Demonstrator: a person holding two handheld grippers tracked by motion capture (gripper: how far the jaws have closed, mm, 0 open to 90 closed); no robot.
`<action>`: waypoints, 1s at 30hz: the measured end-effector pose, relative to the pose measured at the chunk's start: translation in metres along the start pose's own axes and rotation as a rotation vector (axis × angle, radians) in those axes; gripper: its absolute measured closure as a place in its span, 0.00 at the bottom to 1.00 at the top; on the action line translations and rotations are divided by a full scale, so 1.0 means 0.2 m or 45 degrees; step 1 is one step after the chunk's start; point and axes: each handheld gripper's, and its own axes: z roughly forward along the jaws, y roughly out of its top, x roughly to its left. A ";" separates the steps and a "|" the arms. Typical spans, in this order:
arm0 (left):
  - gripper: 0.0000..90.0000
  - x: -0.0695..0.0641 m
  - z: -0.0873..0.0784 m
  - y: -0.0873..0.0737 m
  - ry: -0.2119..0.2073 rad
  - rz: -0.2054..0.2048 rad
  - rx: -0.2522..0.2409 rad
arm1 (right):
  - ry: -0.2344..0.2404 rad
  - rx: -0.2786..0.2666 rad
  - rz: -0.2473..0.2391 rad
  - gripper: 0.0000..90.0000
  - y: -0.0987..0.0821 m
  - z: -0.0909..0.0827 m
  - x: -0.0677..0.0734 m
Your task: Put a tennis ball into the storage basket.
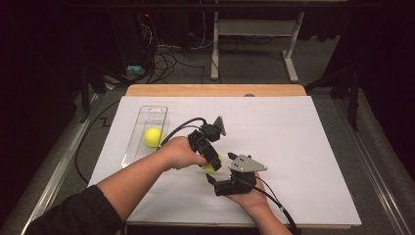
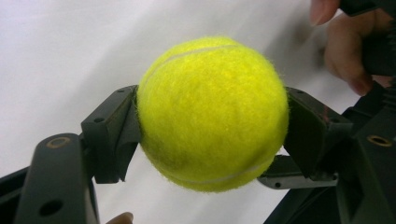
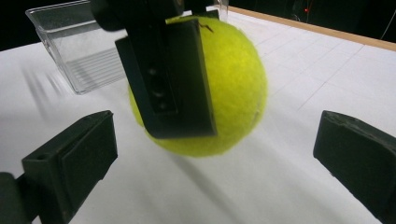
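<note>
Tennis ball [image 2: 212, 114] clamped in L claw [image 2: 212, 116], off the worktop [image 1: 293, 147]. R claw [image 3: 215, 154] wide, holding nothing, just beside. Tray [image 1: 147, 139] w/ 2nd ball [image 1: 152, 137] lies to L claw's left; L hand nearer.

Fuzzy felt tennis ball [image 2: 212, 114]; clear glossy plastic tray [image 1: 142, 139] (ribbed).

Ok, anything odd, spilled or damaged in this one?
Nothing stands out. One ball lies in the clear tray; the left gripper holds the other ball cleanly, and the right gripper stands open beside it.
</note>
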 end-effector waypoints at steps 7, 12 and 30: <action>0.30 0.03 -0.02 -0.02 0.024 -0.018 0.001 | -0.009 0.004 0.000 0.00 -0.01 -0.01 -0.01; 0.30 0.06 -0.02 -0.03 0.052 -0.034 0.008 | -0.042 0.016 0.008 0.00 -0.02 -0.03 -0.03; 0.30 0.15 -0.05 -0.10 0.093 -0.092 0.015 | -0.131 -0.002 0.014 0.00 -0.07 -0.13 -0.16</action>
